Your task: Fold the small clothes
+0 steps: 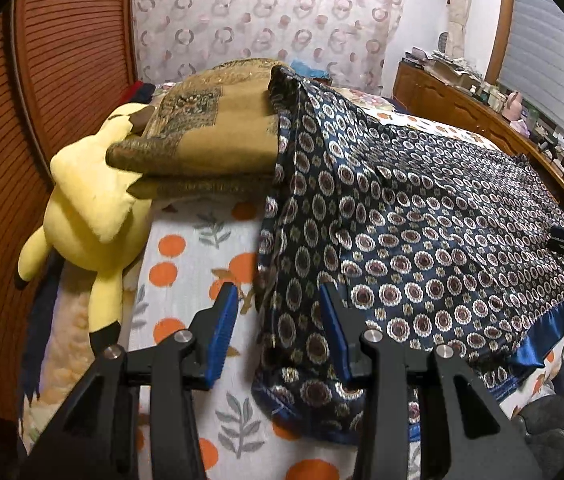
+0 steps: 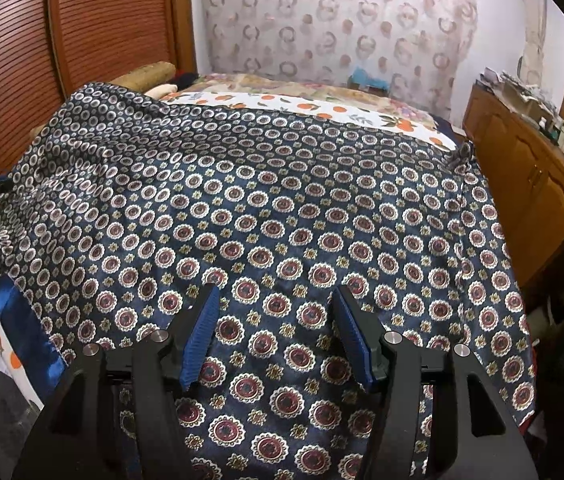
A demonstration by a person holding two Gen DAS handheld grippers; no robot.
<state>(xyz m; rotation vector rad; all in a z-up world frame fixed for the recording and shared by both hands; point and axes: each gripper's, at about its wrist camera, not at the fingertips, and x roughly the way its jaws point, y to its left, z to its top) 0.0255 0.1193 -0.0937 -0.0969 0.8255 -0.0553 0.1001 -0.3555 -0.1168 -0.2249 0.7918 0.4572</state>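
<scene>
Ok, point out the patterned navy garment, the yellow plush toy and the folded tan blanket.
patterned navy garment [image 2: 282, 208], right wrist view, middle of the spread cloth.
yellow plush toy [image 1: 90, 216], left wrist view, its body.
folded tan blanket [image 1: 218, 132], left wrist view, top fold.

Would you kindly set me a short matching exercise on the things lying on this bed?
Things:
1. plush toy
2. patterned garment
3. folded blanket
4. bedsheet

Descriptions:
A. white with orange fruit print
B. yellow, at the bed's edge
C. brown, resting partly on the toy
D. navy with round medallions, spread out

Pairs: 1-B, 2-D, 3-C, 4-A
</scene>
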